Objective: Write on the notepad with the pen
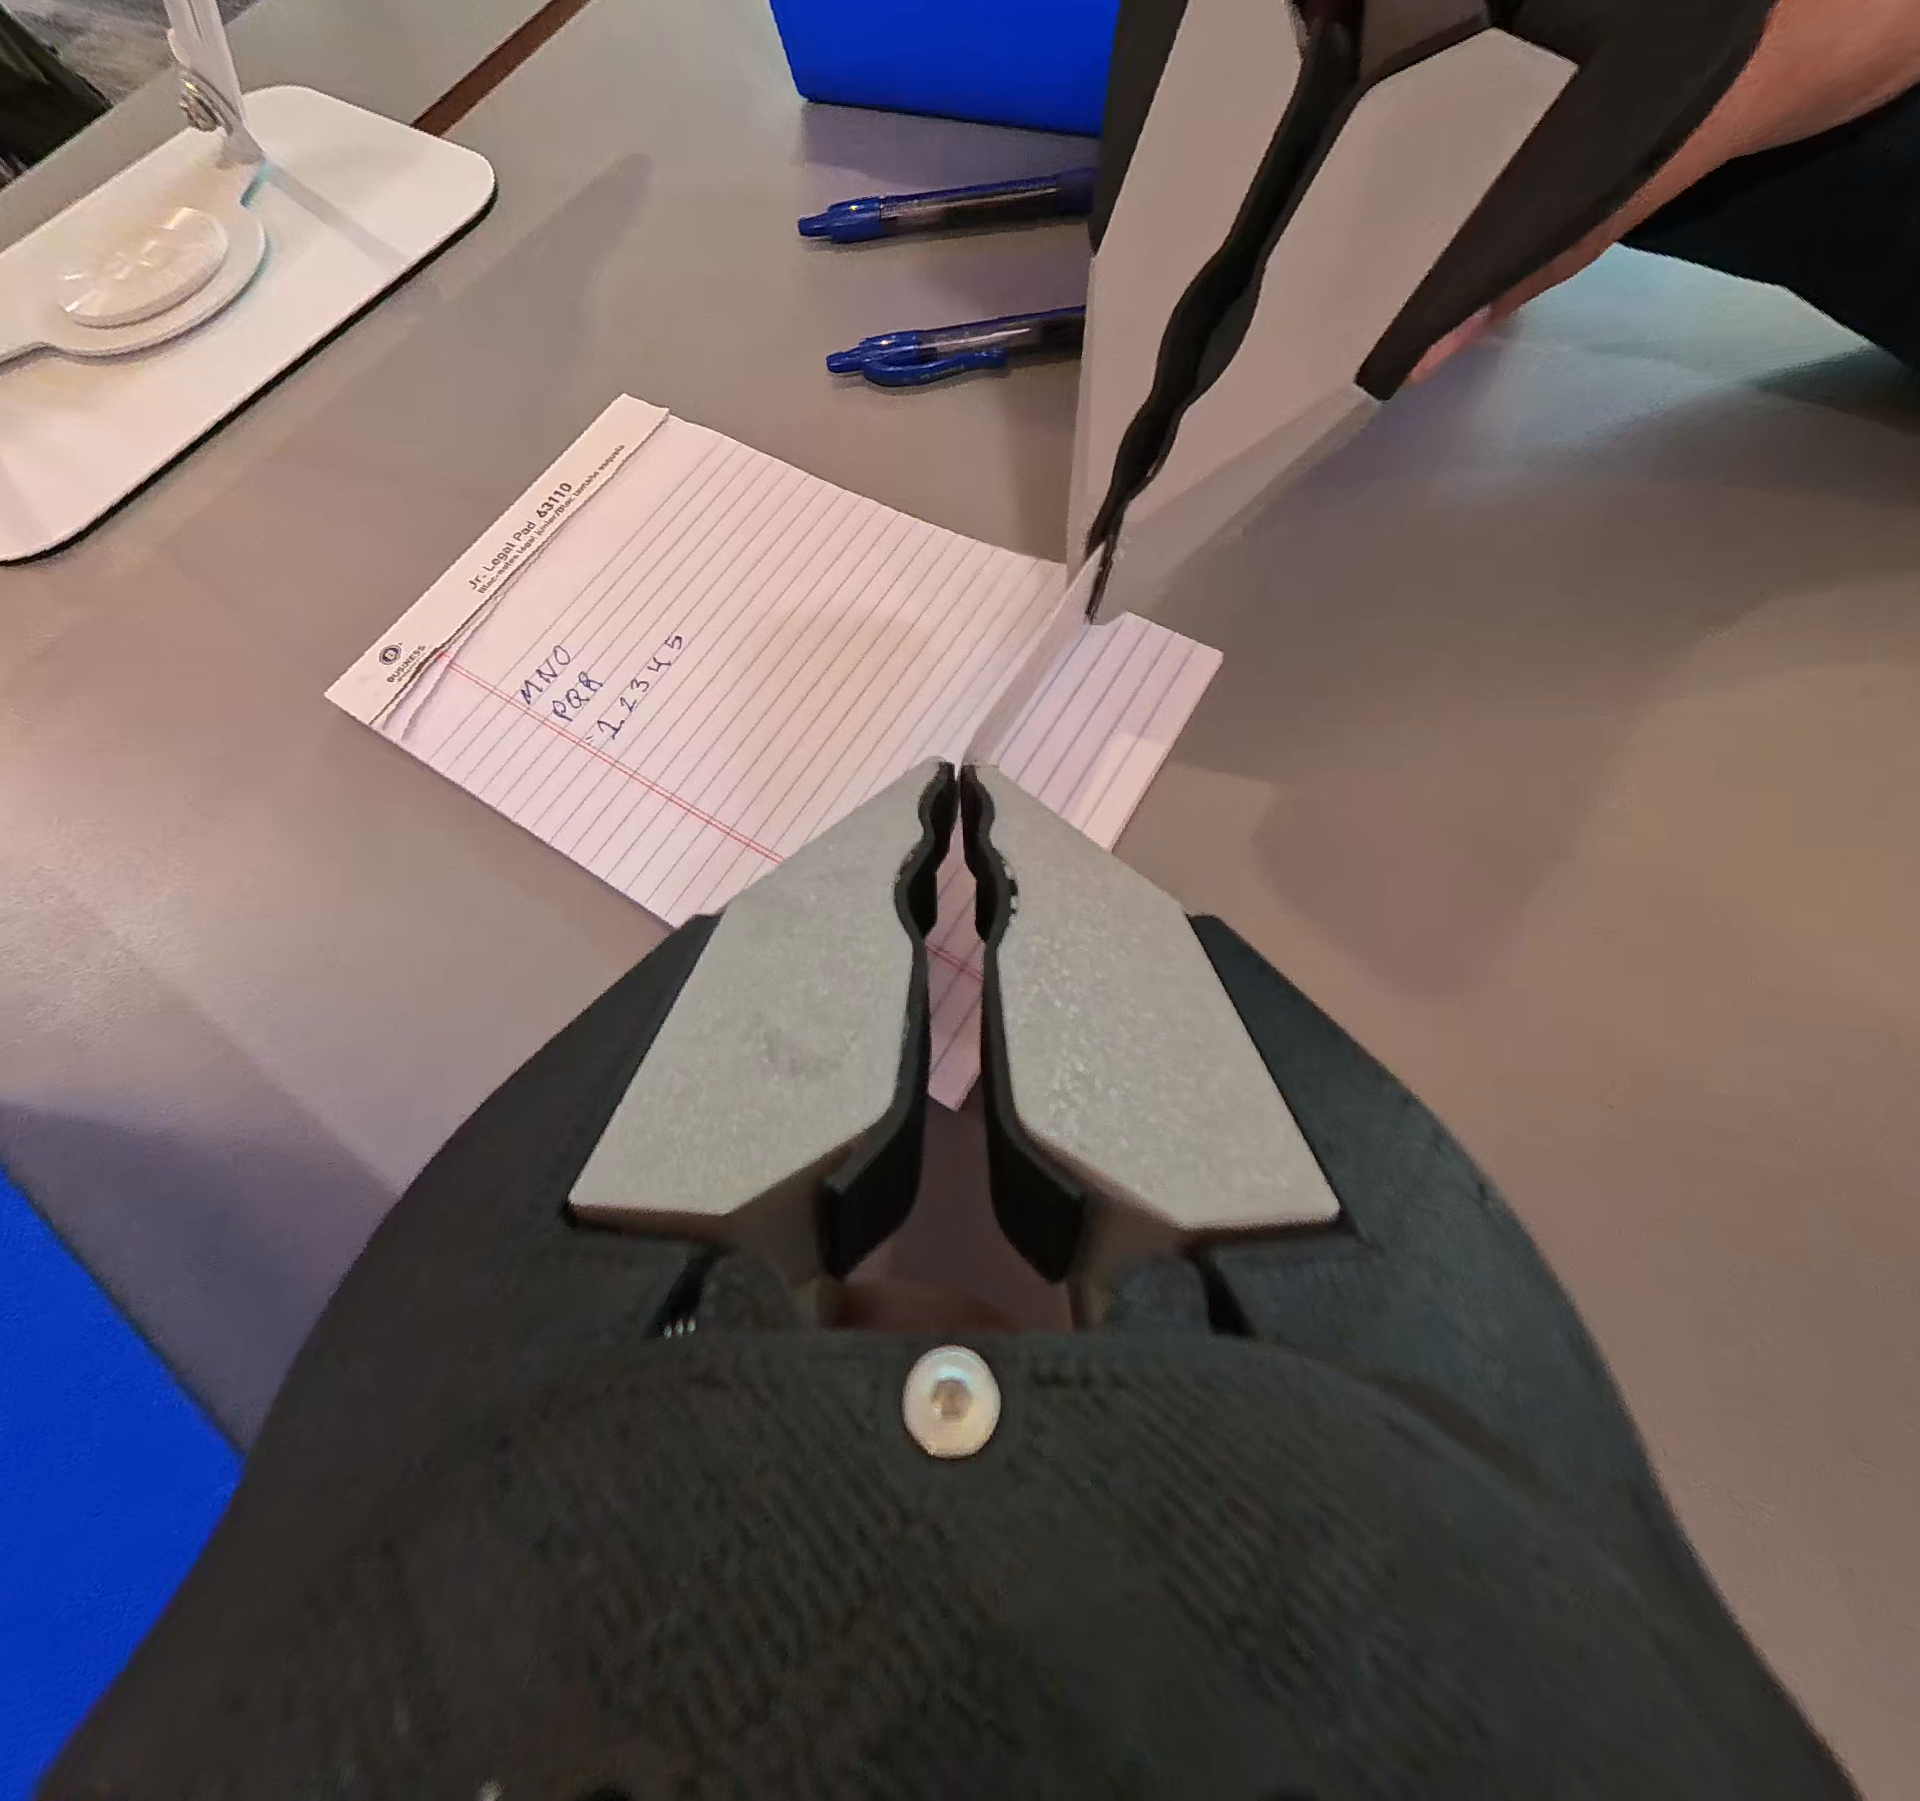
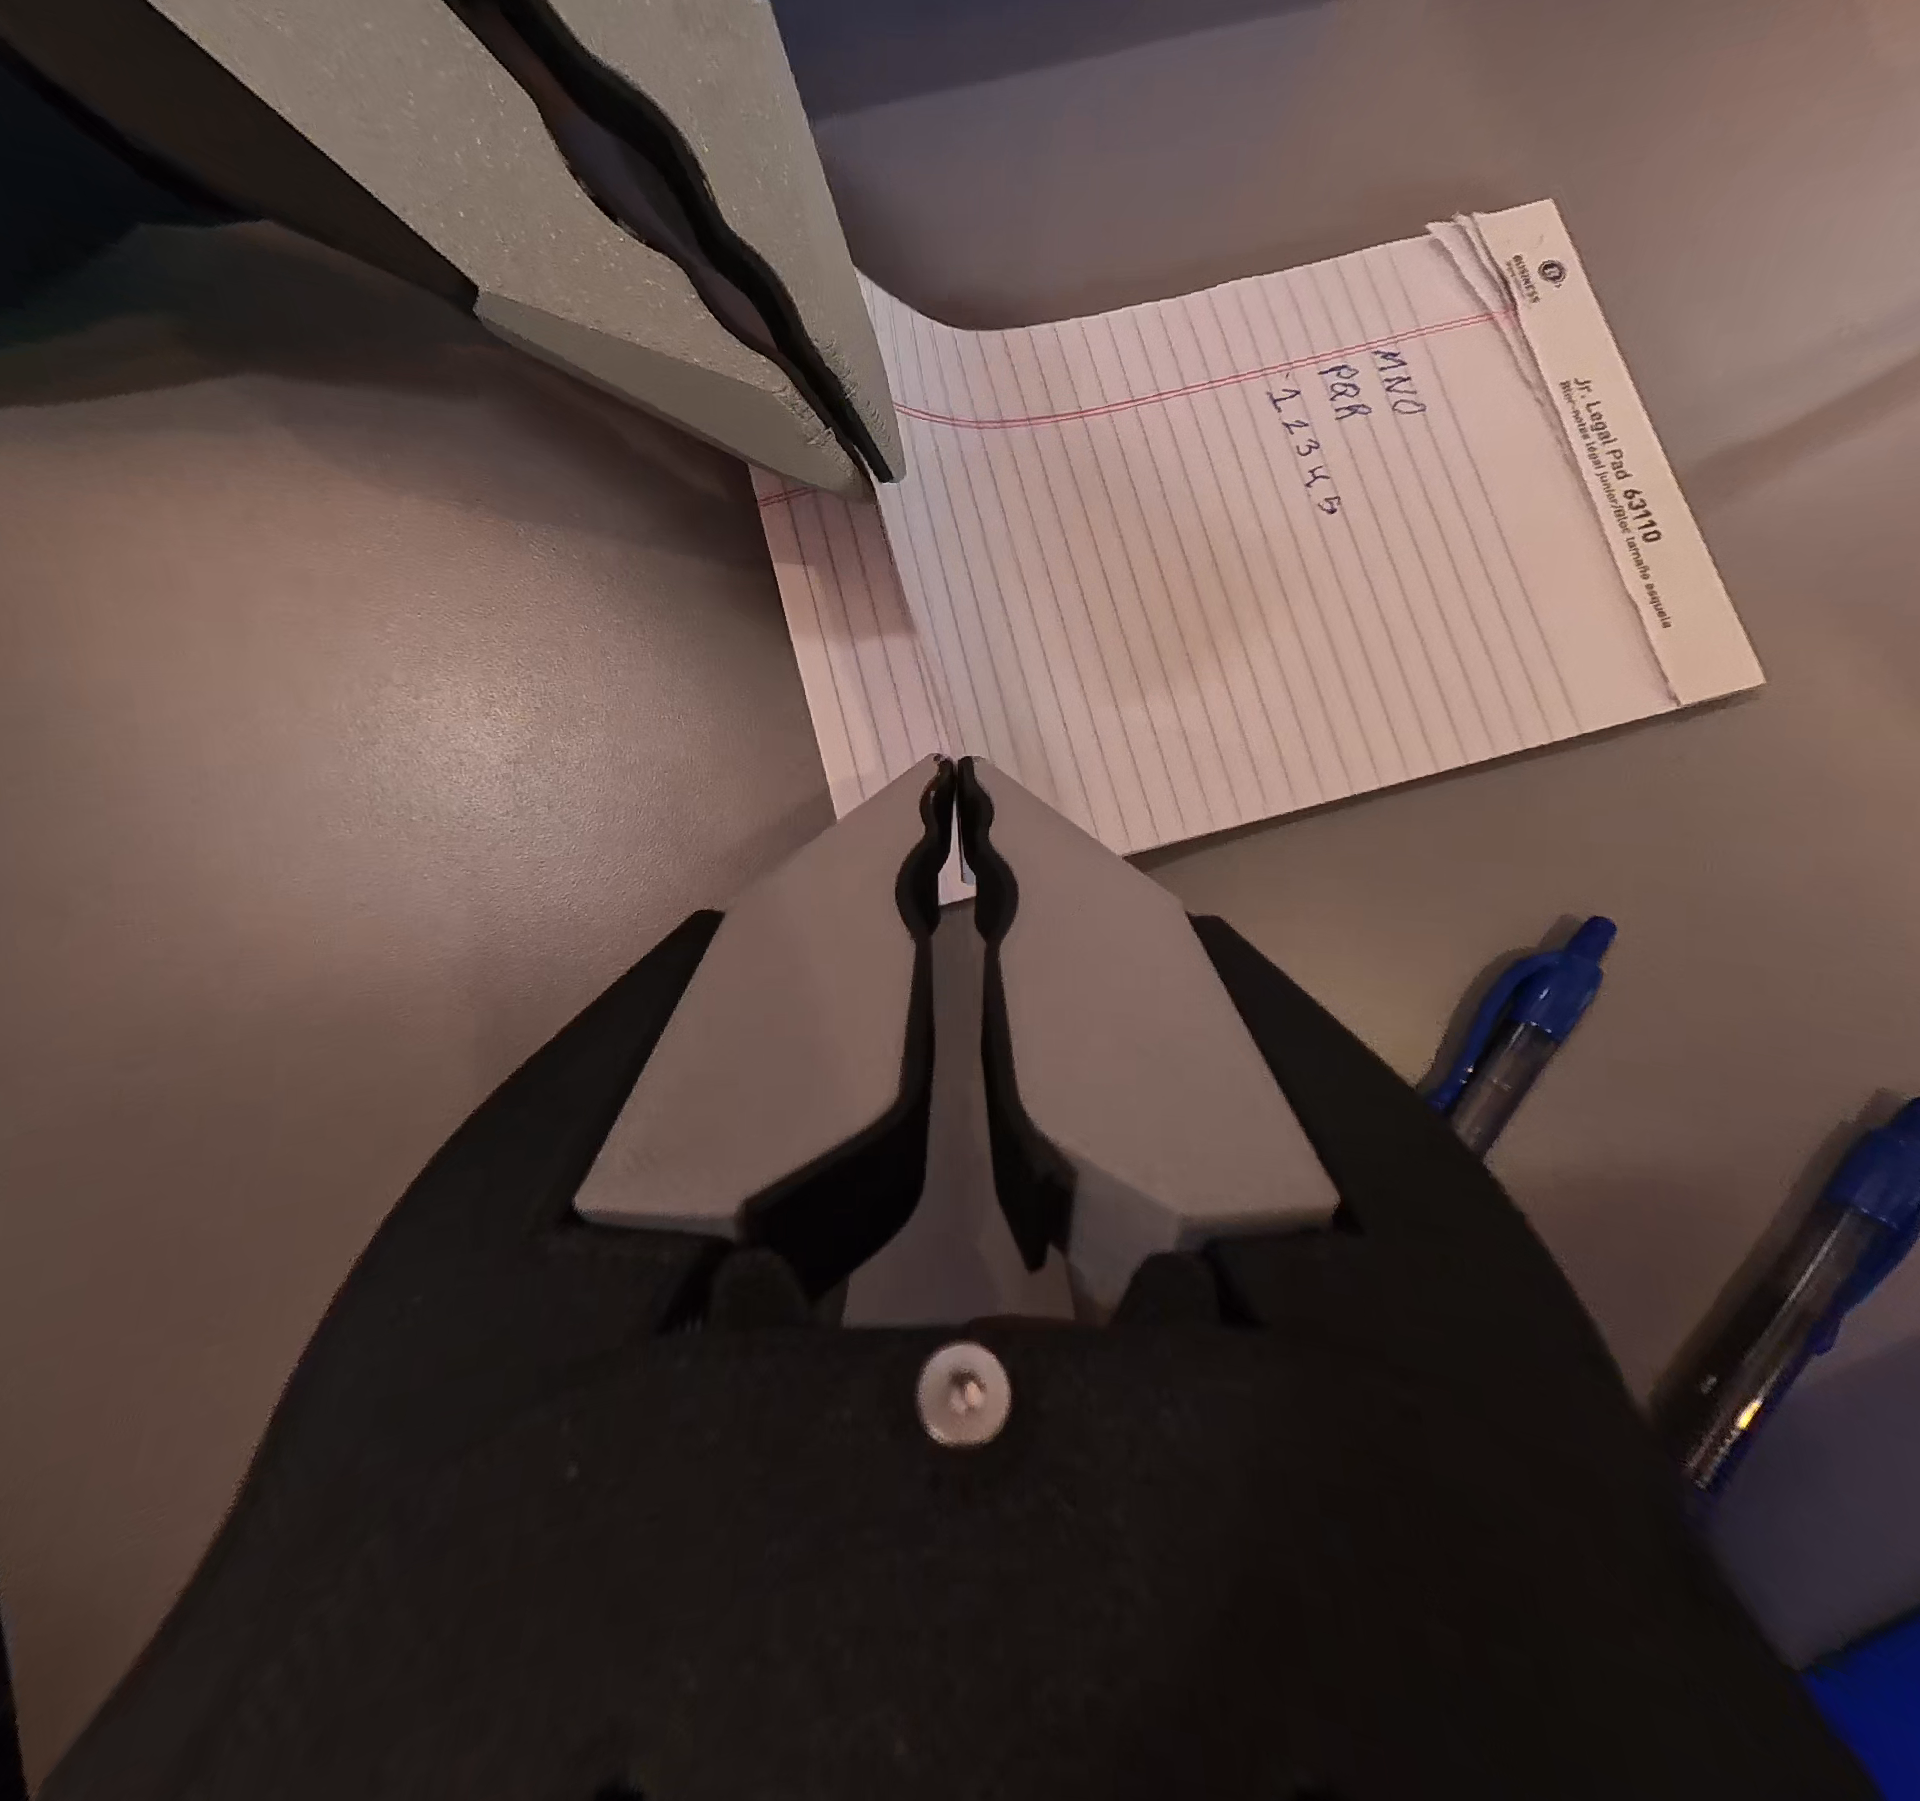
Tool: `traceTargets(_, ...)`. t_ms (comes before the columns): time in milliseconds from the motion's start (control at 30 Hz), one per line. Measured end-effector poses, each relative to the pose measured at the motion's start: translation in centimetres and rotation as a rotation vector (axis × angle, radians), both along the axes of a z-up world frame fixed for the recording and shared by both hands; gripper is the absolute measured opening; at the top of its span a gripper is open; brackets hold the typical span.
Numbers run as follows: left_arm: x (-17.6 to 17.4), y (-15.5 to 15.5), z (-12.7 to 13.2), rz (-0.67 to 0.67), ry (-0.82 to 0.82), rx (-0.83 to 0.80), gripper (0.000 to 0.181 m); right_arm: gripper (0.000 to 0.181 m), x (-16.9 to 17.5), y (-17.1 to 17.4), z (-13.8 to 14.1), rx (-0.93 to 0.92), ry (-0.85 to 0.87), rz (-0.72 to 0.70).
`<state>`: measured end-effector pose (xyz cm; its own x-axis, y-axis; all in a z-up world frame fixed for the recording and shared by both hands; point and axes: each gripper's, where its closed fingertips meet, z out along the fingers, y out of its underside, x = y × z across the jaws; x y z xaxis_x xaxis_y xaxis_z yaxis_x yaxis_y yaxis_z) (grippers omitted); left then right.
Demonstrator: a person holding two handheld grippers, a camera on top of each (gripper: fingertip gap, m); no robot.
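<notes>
A white lined notepad [image 1: 727, 629] lies on the grey table [image 1: 1507, 816], with a few lines of blue handwriting near its top. Its top sheet [image 1: 1023, 671] is lifted along the bottom edge into a raised fold. My left gripper [image 1: 956, 772] is shut on one end of that lifted edge. My right gripper [image 2: 954, 764] is shut on the other end, and it also shows in the left wrist view [image 1: 1093, 588]. The left gripper shows in the right wrist view [image 2: 878, 473], pinching the sheet [image 2: 914, 608] at its corner. Two blue pens [image 1: 945, 203] [image 1: 956, 343] lie on the table beyond the pad; neither gripper holds one.
A blue bin [image 1: 935, 6] stands behind the pens. A white flat stand base [image 1: 208, 276] with a clear post sits at the far left. A person's hand [image 1: 1818, 110] holds the right gripper. The pens also show at the right of the right wrist view [image 2: 1517, 1034] [image 2: 1797, 1304]. About 5 centimetres separates my left fingertips from my right.
</notes>
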<state>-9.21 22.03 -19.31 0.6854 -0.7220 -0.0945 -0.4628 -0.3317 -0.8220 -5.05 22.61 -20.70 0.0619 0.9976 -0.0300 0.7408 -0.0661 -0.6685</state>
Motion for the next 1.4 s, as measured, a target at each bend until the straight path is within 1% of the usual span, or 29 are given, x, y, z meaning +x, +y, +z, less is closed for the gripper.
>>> traceTargets(67,0.0,0.0,-0.2,0.002,0.008,-0.001,0.000,0.000,0.0,0.0,-0.1,-0.031,0.003,-0.008)
traceTargets(133,0.0,0.1,-0.2,0.006,0.006,-0.002,0.000,0.005,0.1,0.1,0.2,-0.053,0.019,-0.017)
traceTargets(267,-0.1,0.1,0.0,0.008,-0.012,-0.010,0.000,0.010,0.1,0.5,1.8,-0.091,0.107,-0.041)
traceTargets(400,0.2,-0.2,-0.4,-0.012,0.007,-0.017,0.000,0.014,-0.1,0.6,2.9,-0.177,0.193,-0.059)
traceTargets(500,0.4,-0.3,-0.7,-0.019,0.026,-0.021,0.000,0.016,-0.4,0.3,2.7,-0.205,0.190,-0.048)
traceTargets(733,0.4,-0.5,-0.9,-0.027,0.042,-0.021,0.000,0.018,-0.6,0.4,1.2,-0.187,0.130,-0.056)
traceTargets(1400,0.7,-0.8,-1.3,-0.045,0.079,-0.020,0.000,0.019,-0.6,0.4,0.7,-0.215,0.113,-0.062)
